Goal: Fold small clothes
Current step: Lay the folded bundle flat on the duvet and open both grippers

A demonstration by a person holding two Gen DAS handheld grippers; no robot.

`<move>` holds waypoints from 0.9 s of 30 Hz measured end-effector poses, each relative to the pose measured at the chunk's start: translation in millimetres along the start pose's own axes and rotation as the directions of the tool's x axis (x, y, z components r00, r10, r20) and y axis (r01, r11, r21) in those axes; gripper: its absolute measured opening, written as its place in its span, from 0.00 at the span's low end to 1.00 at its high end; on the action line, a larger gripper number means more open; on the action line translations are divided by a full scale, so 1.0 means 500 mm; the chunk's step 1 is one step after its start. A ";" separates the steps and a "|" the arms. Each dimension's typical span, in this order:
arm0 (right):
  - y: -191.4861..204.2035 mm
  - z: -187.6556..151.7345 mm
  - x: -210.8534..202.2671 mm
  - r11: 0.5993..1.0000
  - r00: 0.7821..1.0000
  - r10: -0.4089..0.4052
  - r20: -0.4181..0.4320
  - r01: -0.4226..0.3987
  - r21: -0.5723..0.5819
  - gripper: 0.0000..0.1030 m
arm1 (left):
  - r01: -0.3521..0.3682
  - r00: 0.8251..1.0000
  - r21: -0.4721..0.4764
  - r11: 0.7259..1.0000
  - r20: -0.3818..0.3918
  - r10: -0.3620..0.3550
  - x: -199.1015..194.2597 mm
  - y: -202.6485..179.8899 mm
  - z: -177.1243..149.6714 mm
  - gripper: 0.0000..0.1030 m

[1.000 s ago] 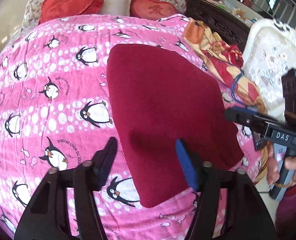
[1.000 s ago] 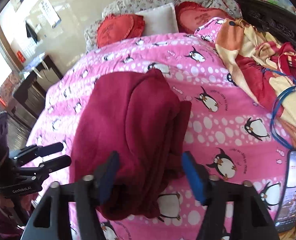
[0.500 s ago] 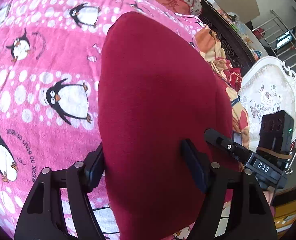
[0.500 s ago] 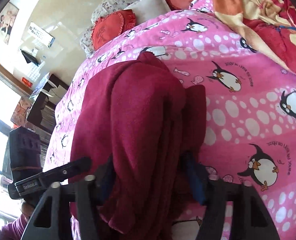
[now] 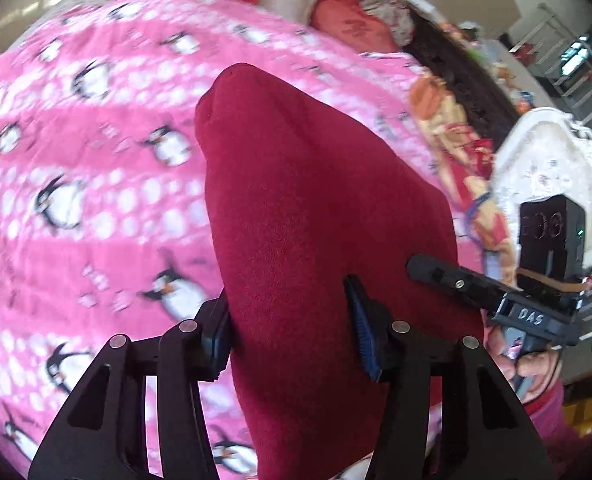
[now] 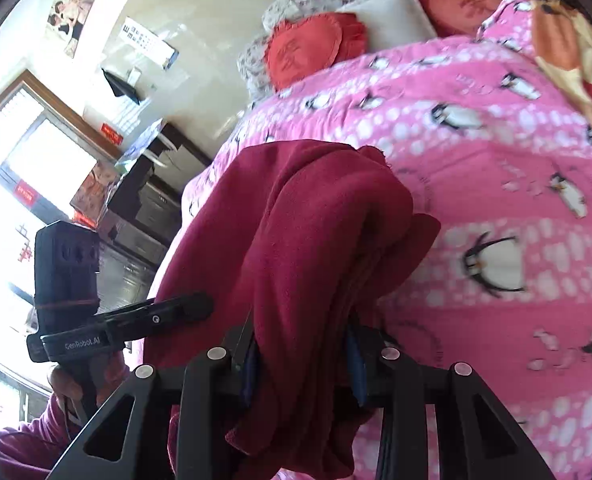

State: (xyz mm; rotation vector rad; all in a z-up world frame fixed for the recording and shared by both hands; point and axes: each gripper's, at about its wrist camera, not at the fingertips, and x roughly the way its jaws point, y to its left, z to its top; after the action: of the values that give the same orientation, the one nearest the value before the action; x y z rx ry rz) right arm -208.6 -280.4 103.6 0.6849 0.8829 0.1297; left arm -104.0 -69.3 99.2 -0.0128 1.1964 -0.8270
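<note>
A dark red fleece garment point(image 5: 316, 220) is folded into a thick bundle and lifted off the pink penguin blanket point(image 5: 88, 160). My left gripper point(image 5: 292, 332) is shut on its near edge, cloth filling the gap between the blue pads. My right gripper point(image 6: 302, 364) is shut on the bunched layers of the same garment point(image 6: 316, 240). Each gripper shows in the other's view: the right one point(image 5: 496, 292) at the garment's right side, the left one point(image 6: 136, 320) at its left side.
The penguin blanket point(image 6: 496, 200) covers the bed. Red heart cushions point(image 6: 308, 48) and a white pillow point(image 6: 392, 24) lie at the head. An orange patterned quilt point(image 5: 456, 148) and a white chair back point(image 5: 552, 168) are at the right. Dark cabinets point(image 6: 152, 200) stand left.
Both grippers have closed on the red garment and raised it off the blanket, pulling it up and back from the bed.
</note>
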 end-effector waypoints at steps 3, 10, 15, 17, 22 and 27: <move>0.014 -0.005 0.040 0.994 0.994 -0.103 -0.043 0.102 -0.029 0.45 | -0.057 0.998 -0.048 0.997 -0.034 0.055 0.023 0.040 -0.032 0.55; 0.140 -0.006 -0.050 0.939 0.981 -0.182 0.068 0.194 -0.286 0.45 | -0.175 0.983 0.019 0.984 0.065 0.173 -0.011 0.022 -0.055 0.57; 0.206 -0.056 -0.029 0.909 0.996 -0.085 -0.011 0.073 -0.411 0.37 | -0.245 0.963 0.011 0.970 0.117 0.242 -0.013 0.006 -0.040 0.57; 0.209 -0.081 0.003 0.879 0.989 -0.149 -0.028 0.119 -0.462 0.31 | -0.263 0.957 0.000 0.965 0.127 0.261 -0.012 0.004 -0.035 0.57; 0.124 -0.134 0.035 0.849 0.948 -0.319 -0.024 0.274 -0.452 0.24 | -0.302 0.938 -0.003 0.953 0.176 0.298 -0.028 -0.004 -0.041 0.57; 0.122 -0.146 0.026 0.844 0.951 -0.308 0.005 0.276 -0.460 0.24 | -0.342 0.920 0.024 0.940 0.213 0.329 -0.032 -0.030 -0.043 0.57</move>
State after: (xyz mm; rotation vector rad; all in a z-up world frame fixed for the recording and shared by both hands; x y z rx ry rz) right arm -244.7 -191.6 99.7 0.0995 0.9700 0.0818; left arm -131.7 -62.1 110.1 0.1505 0.9427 -0.5435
